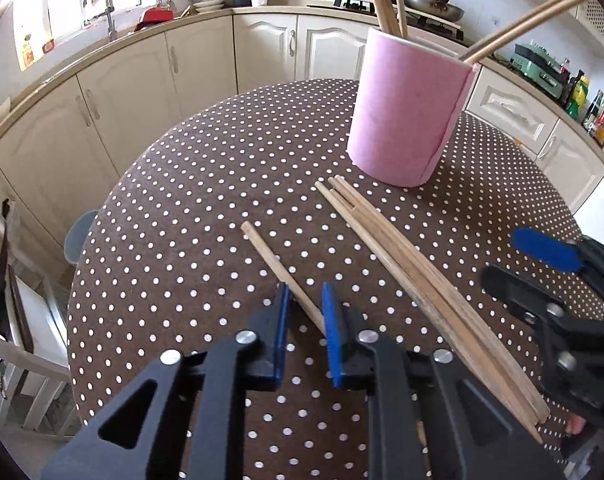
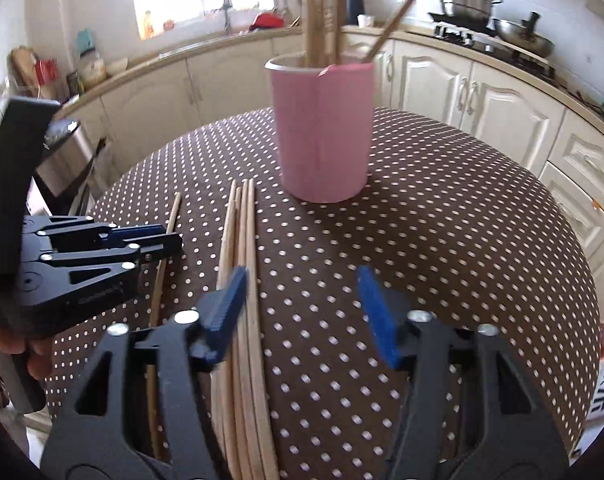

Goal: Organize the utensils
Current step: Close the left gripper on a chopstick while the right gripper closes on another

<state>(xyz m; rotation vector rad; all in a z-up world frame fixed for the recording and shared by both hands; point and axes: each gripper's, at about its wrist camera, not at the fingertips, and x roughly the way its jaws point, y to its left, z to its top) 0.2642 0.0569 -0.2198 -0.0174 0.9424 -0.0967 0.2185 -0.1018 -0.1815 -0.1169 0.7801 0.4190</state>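
A pink cup (image 1: 405,120) (image 2: 321,136) stands on the dotted brown table (image 1: 182,200) with several wooden chopsticks upright in it. In front of it lies a bundle of chopsticks (image 1: 401,256) (image 2: 242,232), and left of that a single chopstick (image 1: 270,256) (image 2: 174,216). My left gripper (image 1: 305,312) (image 2: 170,240) is low over the single chopstick. Its jaws are narrow, the stick crosses the gap at a slant, and some gap still shows. My right gripper (image 2: 302,304) (image 1: 529,272) is open, its left finger over the bundle and bare cloth between its pads.
Cream cabinets and a counter (image 1: 150,36) curve behind the table. A stove with pans (image 1: 429,0) is at the back right and bottles (image 1: 593,112) at far right. A hand (image 2: 6,344) holds the left gripper. Dotted cloth (image 2: 441,220) extends to the right of the cup.
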